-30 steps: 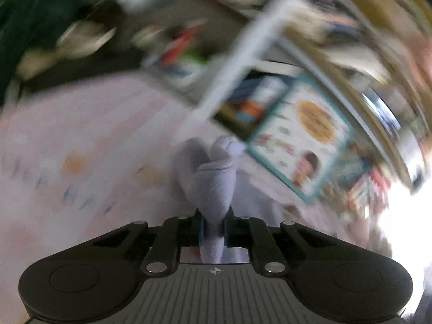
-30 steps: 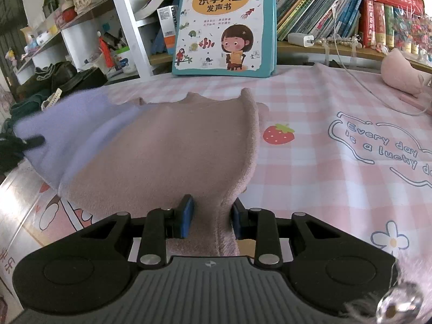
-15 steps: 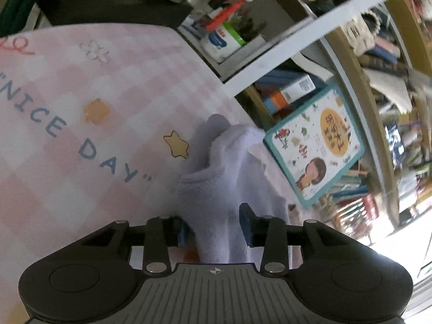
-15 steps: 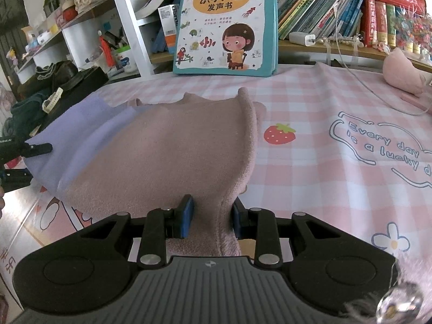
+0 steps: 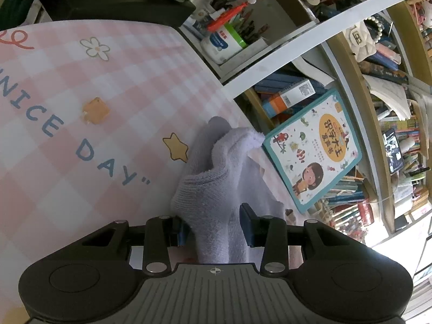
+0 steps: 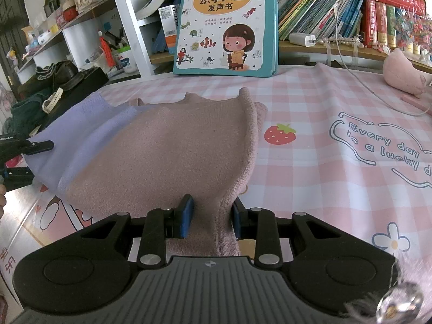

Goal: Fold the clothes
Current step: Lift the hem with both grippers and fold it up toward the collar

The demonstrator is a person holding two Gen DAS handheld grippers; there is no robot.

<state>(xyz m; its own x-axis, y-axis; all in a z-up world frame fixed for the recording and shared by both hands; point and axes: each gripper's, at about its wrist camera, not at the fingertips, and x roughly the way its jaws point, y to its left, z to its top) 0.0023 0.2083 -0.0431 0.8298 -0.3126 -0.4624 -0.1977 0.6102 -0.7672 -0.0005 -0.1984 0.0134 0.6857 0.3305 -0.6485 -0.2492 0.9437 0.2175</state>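
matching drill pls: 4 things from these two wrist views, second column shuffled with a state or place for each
Things:
1. left gripper
2. right gripper
3. picture book
4. strawberry print

States or places:
A. propped upright against the bookshelf
B. on the checked tablecloth, just right of the sweater's folded edge
C. jaws apart, lilac cuff lying loose between them
D. clamped on the pink knit

Pairs: 1-C, 2-D, 3-A, 4-B

Two close wrist views angled down over the tablecloth (image 6: 310, 102), sharing garment (image 6: 162, 145) and picture book (image 5: 313, 148).
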